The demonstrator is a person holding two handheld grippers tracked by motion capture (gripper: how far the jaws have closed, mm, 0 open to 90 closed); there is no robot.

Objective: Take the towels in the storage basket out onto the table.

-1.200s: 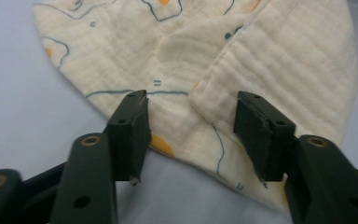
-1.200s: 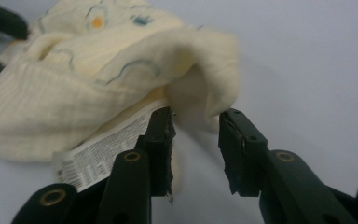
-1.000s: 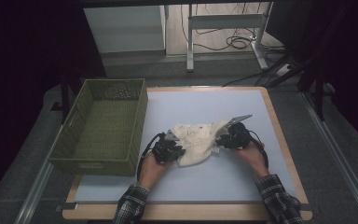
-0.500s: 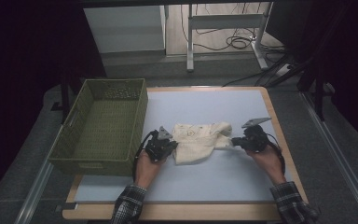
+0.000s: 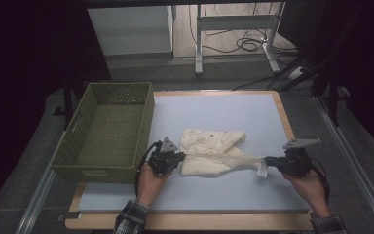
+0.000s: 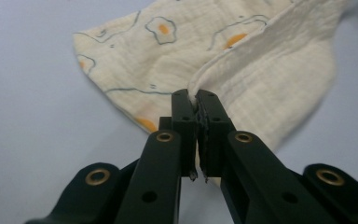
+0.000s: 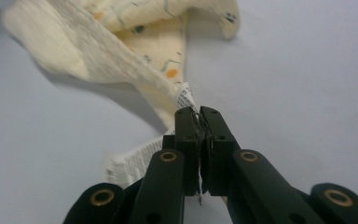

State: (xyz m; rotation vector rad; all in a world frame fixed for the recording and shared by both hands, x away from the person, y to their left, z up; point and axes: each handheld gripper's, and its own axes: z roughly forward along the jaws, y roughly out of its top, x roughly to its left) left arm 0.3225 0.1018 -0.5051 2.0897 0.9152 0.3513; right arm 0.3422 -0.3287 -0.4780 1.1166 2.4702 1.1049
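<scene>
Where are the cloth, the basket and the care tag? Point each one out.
Cloth (image 5: 209, 146): high view, on its printed middle.
Basket (image 5: 148, 112): high view, on its right wall.
Care tag (image 7: 185, 98): right gripper view, on the printed label just above the fingers.

Cream egg-print cloth (image 5: 209, 152), stretched across table

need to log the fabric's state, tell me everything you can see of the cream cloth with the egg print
The cloth is cream, crinkled gauze-like fabric printed with small fried-egg shapes outlined in blue. It lies bunched and partly folded on the light blue table top, right of the green basket and apart from it. The left claw is shut on a hemmed edge; the right claw is shut on a corner beside white care labels. That corner is drawn out rightward into a taut strip.
</scene>
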